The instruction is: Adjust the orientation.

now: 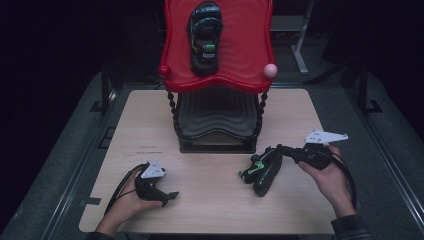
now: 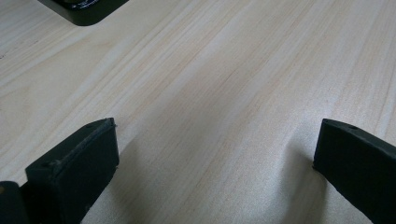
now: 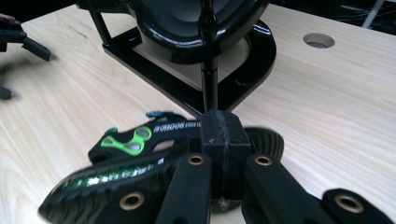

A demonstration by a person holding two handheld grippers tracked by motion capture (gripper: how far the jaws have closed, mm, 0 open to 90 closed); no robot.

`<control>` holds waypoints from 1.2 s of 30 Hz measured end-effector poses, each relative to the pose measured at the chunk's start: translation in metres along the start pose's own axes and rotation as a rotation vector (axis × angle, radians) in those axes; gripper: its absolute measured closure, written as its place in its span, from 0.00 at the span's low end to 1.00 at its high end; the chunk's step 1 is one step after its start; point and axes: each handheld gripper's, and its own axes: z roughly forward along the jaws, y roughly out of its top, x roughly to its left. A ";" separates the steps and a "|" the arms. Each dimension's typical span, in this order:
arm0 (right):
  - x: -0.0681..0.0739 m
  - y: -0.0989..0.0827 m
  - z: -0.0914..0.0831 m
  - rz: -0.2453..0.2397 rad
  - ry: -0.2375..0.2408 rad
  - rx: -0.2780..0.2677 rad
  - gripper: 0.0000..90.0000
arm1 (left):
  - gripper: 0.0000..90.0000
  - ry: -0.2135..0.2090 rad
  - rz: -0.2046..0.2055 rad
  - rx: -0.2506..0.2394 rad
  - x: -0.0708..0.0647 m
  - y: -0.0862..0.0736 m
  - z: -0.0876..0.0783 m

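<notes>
Near the right edge of the tabletop [image 1: 150, 115], the right gripper [image 1: 280, 149] pinches a black and green sandal [image 1: 262, 170] by its back strap. Near the front left corner, the left gripper [image 1: 172, 195] has its jaws spread wide over bare wood.

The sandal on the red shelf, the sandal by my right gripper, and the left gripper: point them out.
sandal on the red shelf [image 1: 204, 37], high view, its strapped upper.
sandal on the table [image 1: 263, 171], high view, its side.
left gripper [image 1: 169, 197], high view, between its fingertips.
</notes>
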 end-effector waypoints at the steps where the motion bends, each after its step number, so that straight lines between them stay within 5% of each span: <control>1: -0.001 0.002 0.002 0.001 0.003 -0.005 1.00 | 0.00 0.000 0.000 0.000 0.000 0.000 0.000; 9: -0.002 0.002 0.016 -0.012 -0.010 0.032 1.00 | 0.00 0.000 0.000 0.000 0.000 0.000 0.000; 22: -0.009 -0.023 -0.019 0.016 -0.034 0.025 1.00 | 0.00 0.000 -0.001 -0.001 0.000 0.000 0.000; 36: -0.019 -0.064 -0.042 0.074 -0.066 0.088 1.00 | 0.00 0.001 -0.001 -0.002 0.000 0.000 0.000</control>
